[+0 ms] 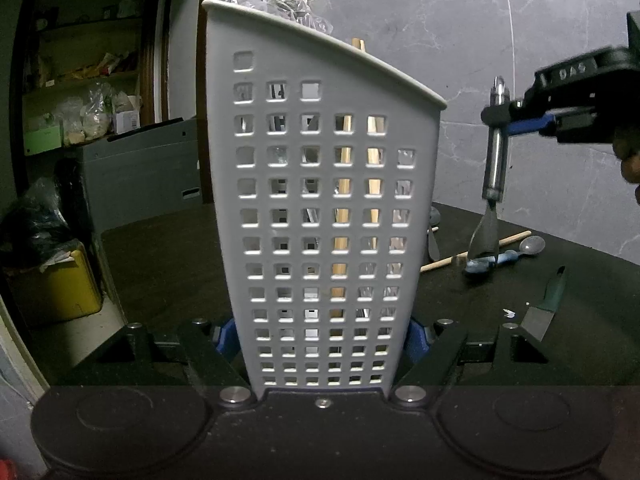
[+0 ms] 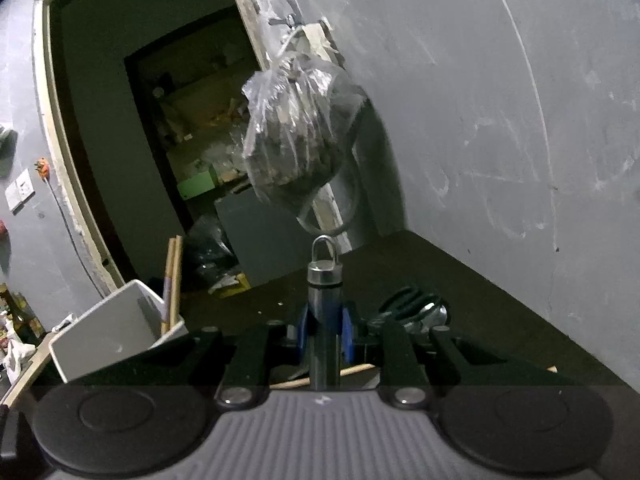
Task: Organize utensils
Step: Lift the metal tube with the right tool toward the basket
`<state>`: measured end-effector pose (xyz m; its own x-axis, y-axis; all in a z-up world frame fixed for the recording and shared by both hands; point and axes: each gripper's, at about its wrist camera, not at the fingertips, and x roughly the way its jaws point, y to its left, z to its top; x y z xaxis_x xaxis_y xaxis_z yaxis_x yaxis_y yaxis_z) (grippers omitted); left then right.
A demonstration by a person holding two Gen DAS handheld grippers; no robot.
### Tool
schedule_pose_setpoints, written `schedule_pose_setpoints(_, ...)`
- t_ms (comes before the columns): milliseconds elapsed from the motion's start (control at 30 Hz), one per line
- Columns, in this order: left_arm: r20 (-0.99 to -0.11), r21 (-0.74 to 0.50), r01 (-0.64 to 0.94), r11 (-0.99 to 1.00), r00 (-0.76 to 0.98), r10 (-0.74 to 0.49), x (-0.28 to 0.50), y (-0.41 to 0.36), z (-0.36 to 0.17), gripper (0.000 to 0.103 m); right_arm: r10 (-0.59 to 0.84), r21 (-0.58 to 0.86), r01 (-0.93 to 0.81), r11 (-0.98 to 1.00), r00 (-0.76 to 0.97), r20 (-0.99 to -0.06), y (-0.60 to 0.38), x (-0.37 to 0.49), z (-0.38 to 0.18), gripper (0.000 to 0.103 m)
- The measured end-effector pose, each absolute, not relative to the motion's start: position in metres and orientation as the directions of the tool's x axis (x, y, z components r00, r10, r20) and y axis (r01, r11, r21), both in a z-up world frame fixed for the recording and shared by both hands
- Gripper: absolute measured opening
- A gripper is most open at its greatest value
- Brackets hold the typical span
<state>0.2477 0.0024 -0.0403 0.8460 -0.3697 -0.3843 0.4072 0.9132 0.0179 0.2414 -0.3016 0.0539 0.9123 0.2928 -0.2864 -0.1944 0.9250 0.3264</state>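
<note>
- My left gripper (image 1: 324,336) clamps the white perforated caddy (image 1: 324,200) low on its sides, upright on the dark table (image 1: 160,264), so it won't tip.
- My right gripper (image 2: 325,334) is closed narrow on the steel-handled utensil (image 1: 495,152), hanging blade-down, right of the caddy, not inside yet.
- Spoon (image 1: 532,245) & knife (image 1: 554,288) left on table.

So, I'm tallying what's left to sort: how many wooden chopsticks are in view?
3 chopsticks: a pair standing in the white caddy, one lying on the table beside it. More may be hidden inside.
</note>
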Motion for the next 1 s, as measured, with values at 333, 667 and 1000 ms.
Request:
schedule_pose_setpoints(333,-0.387,0.027,0.406,0.914,0.847,-0.365,0.247,0.000,-0.040,0.077,0.362,0.317,-0.281,0.906,0.902,-0.234,-0.288,0.230,0.071,0.019)
schedule_pose_setpoints(667,-0.390,0.036,0.403,0.914,0.848,-0.359,0.247,-0.003,-0.039,0.077,0.402,0.205,-0.374,0.904,0.909,-0.112,-0.265,0.209,0.125,0.019)
schedule_pose_setpoints(1000,-0.392,0.038,0.402,0.915,0.848,-0.356,0.247,-0.004,-0.038,0.077,0.523,0.131,-0.521,0.844,0.852,0.022,-0.218,0.204,0.168,0.019)
